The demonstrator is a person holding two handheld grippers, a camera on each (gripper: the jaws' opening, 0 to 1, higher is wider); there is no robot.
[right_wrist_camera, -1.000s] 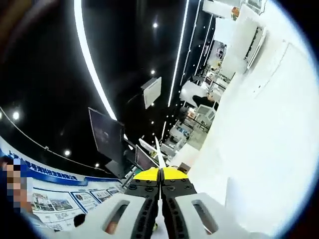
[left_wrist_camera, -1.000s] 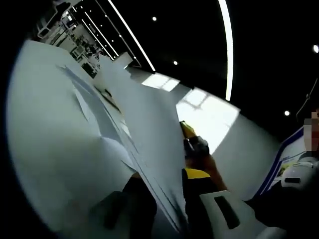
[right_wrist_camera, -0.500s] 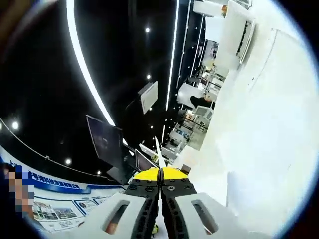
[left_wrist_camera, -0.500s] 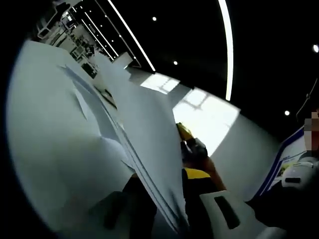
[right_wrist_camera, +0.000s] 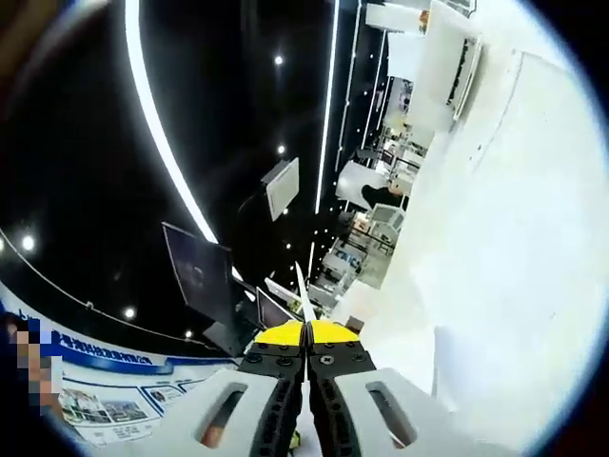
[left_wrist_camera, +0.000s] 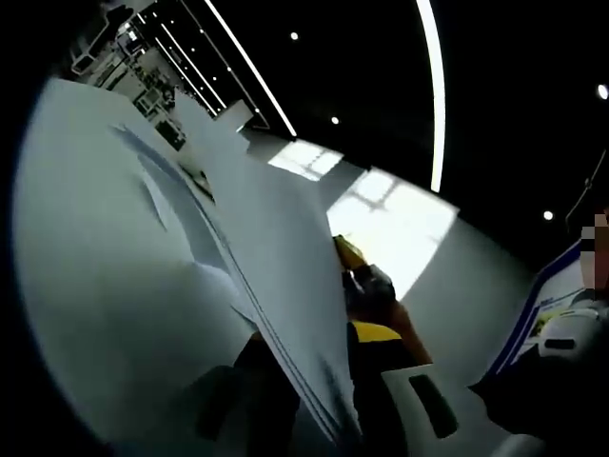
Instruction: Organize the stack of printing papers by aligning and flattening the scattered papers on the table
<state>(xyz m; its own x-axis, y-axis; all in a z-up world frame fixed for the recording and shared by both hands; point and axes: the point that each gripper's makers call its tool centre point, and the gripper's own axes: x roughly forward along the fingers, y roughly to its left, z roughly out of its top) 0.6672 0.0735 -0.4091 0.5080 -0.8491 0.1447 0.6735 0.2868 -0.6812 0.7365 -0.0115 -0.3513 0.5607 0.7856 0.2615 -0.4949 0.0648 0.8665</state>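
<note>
In the left gripper view a stack of white printing papers (left_wrist_camera: 271, 219) stands on edge and runs from the bottom centre up to the upper left. My left gripper (left_wrist_camera: 314, 347) is shut on its near end, one dark jaw on each side. The white table (left_wrist_camera: 86, 248) lies to the left of the stack. Just past the stack, my right gripper (left_wrist_camera: 366, 278) shows its yellow and black tip against the papers. In the right gripper view my right gripper (right_wrist_camera: 306, 328) is shut, and a thin paper edge (right_wrist_camera: 301, 286) sticks out between its yellow tips. The table (right_wrist_camera: 514, 238) is on the right of that view.
Dark ceiling with long light strips (right_wrist_camera: 157, 143) hangs overhead. Dark monitors (right_wrist_camera: 200, 271) and a blue-and-white poster board (right_wrist_camera: 105, 414) stand behind the table. White furniture (right_wrist_camera: 442, 57) stands at the far end. A person (left_wrist_camera: 571, 333) is at the right edge.
Little has changed. Both views have shifted slightly with the hands, and the right gripper's tip sits a bit higher along the stack in the left gripper view.
</note>
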